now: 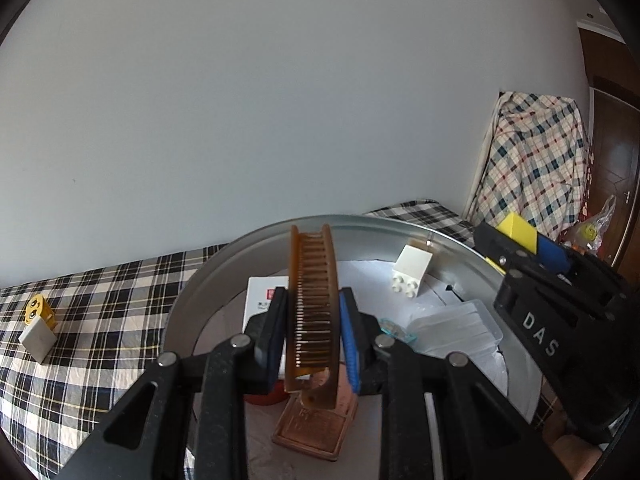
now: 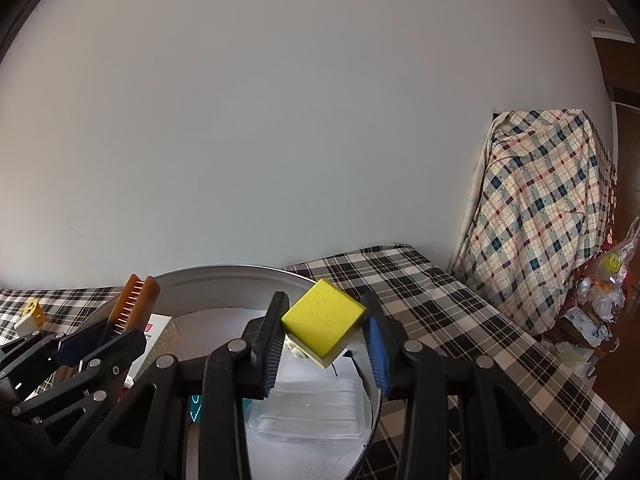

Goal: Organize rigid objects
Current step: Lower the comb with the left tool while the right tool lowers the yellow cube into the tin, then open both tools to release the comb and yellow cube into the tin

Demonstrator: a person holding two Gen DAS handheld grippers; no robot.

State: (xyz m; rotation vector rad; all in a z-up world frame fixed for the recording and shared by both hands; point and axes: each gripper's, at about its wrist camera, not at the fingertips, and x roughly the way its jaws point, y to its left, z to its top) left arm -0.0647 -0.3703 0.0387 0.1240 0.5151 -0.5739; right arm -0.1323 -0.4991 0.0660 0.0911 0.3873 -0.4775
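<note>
My left gripper (image 1: 313,328) is shut on an amber comb (image 1: 314,300) and holds it upright above a round metal tin (image 1: 360,224). My right gripper (image 2: 324,336) is shut on a yellow block (image 2: 322,320), held tilted over the tin's (image 2: 240,274) right side. The right gripper also shows at the right of the left wrist view (image 1: 532,256), and the comb at the left of the right wrist view (image 2: 134,300). Inside the tin lie a white brick (image 1: 412,274), a white box (image 1: 262,296), a clear plastic box (image 1: 456,328) and a brown wooden piece (image 1: 320,420).
The tin stands on a black-and-white checked cloth (image 1: 100,292). A yellow smiley block and a white block (image 1: 38,324) sit on it at the left. A plaid-covered object (image 2: 540,220) stands at the right, with bags (image 2: 600,300) beside it. A plain wall is behind.
</note>
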